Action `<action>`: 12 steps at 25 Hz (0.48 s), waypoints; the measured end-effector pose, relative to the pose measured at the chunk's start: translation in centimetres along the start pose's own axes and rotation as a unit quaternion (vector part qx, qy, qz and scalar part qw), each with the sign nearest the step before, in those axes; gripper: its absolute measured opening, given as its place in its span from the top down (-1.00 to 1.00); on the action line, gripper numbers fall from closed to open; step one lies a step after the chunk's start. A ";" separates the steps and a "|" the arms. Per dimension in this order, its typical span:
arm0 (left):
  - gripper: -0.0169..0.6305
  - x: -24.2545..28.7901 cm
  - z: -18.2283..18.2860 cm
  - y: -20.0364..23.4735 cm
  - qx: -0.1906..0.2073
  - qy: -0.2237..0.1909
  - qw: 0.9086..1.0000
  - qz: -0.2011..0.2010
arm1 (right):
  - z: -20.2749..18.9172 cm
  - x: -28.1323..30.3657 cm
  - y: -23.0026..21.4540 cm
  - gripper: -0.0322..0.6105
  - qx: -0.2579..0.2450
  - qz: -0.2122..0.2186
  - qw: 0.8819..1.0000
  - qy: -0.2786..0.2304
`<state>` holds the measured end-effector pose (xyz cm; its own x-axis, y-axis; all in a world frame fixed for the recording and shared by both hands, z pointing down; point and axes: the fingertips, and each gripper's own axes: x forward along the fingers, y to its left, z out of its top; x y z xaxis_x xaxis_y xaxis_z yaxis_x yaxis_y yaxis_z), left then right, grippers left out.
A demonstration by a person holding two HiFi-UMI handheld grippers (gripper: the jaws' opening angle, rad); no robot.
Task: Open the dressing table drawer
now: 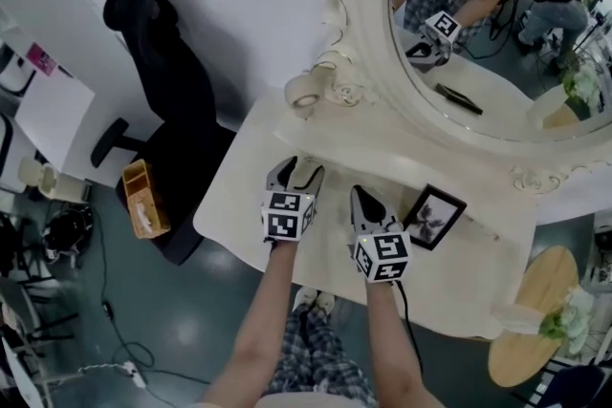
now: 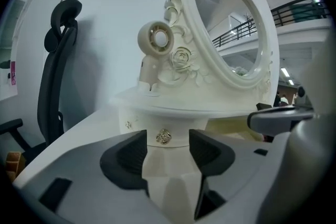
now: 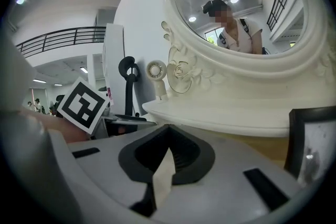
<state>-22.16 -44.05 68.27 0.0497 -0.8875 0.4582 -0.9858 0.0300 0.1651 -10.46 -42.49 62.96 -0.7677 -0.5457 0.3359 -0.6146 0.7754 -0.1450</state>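
**Left gripper view.** The left gripper point(image 2: 168, 145) points at the small drawer point(image 2: 178, 124) under the mirror's shelf. Its jaws are spread. The gold knob point(image 2: 164, 136) shows in the gap just beyond the pads and is untouched. This line-up suits a pinch on the knob, which seems to be the drawer's only handhold. The drawer front looks flush, so it is judged shut and the pull not yet begun.

**Head view.** Both grippers lie low over the table point(image 1: 234, 205). The left is at the foot of the mirror point(image 1: 497, 33). The right gripper point(image 1: 366, 198) is just beside it, near a photo frame point(image 1: 435, 217).

**Right gripper view.** The jaws are pressed together at the tips with nothing between them. This gripper is probably idle, held clear of the left one's approach.
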 end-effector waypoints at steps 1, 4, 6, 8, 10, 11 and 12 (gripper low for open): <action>0.14 0.3 -0.1 0.1 0.000 0.006 1.000 0.000 | -0.1 0.2 -0.1 0.86 0.001 0.000 1.000 0.002; 0.24 1.2 -0.3 0.0 0.006 0.024 1.000 -0.001 | -0.2 0.6 -0.2 0.86 0.007 0.003 1.000 0.002; 0.33 1.6 -0.4 -0.1 0.012 0.036 0.999 0.003 | -0.3 0.7 -0.3 0.86 0.010 0.004 1.000 0.001; 0.45 1.9 -0.5 0.0 0.010 0.042 0.999 0.008 | -0.3 0.8 -0.3 0.86 0.009 0.004 1.000 0.003; 0.54 2.1 -0.7 0.3 0.007 0.041 0.999 0.013 | -0.3 0.8 -0.4 0.86 0.005 0.004 1.000 0.004; 0.57 2.1 -0.7 0.4 0.007 0.040 0.999 0.014 | -0.3 0.8 -0.5 0.86 0.003 0.003 1.000 0.004; 0.60 2.1 -0.6 0.5 0.010 0.039 0.999 0.014 | -0.4 0.8 -0.6 0.86 0.003 0.002 1.000 0.004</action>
<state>-22.41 -45.63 69.89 0.0339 -0.8480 0.5290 -0.9898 0.0447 0.1351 -10.65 -43.31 63.66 -0.7690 -0.5392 0.3433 -0.6119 0.7763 -0.1514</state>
